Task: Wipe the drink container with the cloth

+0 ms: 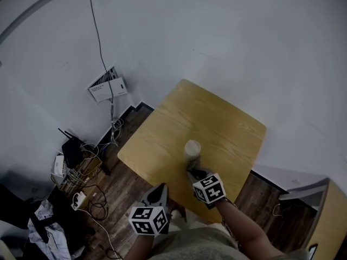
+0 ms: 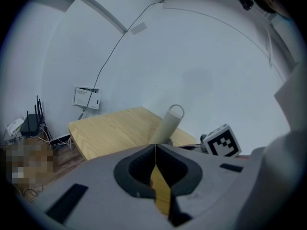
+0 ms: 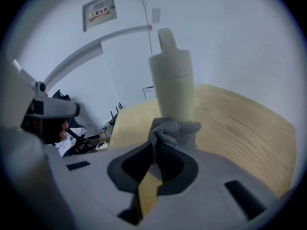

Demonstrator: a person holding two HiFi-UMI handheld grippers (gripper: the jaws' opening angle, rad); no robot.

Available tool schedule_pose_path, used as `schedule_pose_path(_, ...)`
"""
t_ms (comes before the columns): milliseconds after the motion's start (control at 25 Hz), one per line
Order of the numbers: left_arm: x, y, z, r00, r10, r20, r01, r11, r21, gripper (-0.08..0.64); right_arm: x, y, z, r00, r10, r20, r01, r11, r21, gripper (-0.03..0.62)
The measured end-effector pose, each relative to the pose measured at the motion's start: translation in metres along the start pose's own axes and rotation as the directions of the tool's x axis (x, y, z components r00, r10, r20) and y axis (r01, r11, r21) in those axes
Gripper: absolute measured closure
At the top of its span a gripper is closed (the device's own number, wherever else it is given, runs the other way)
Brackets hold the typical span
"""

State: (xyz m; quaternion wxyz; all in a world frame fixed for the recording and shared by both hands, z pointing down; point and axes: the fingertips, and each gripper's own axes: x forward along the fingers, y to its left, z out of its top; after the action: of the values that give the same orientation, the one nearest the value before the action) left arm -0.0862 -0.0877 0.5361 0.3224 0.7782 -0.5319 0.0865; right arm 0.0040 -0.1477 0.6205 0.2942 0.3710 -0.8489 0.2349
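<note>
The right gripper (image 3: 156, 150) is clenched on a bunched grey cloth (image 3: 175, 131), and straight ahead of its jaws the cloth presses against the lower wall of the drink container (image 3: 175, 87), which stands upright on the wooden table (image 1: 230, 126). Beyond the container and to either side of it the tabletop lies bare out to its far edges, with the white wall behind. The left gripper (image 2: 155, 150) has its jaws closed together on nothing; it hangs near the table's near edge, to the left of the right gripper and apart from the container, which rises ahead of it and slightly right. The container is a tall, pale cream cylinder with a lid band and a loop on top. Its foot is hidden behind the cloth in the right gripper view and behind the gripper body in the left gripper view; in the head view the cloth is too dark to make out
</note>
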Motion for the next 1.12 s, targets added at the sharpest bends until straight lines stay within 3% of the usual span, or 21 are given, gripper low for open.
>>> schedule_pose_path(480,-0.007,-0.001,0.003,1.0,-0.012,0.011,0.012,1.0,0.009,0.557,-0.033,0.049,0.047,0.987,0.122,0.101,-0.117,0.992,-0.057,0.578)
schedule_pose_path(1120,-0.007,-0.004,0.005,1.0,-0.018,0.016,0.017,1.0,0.015,0.558,-0.071,0.073,0.125,0.944,0.18,0.276,-0.142,0.978,-0.15,0.578)
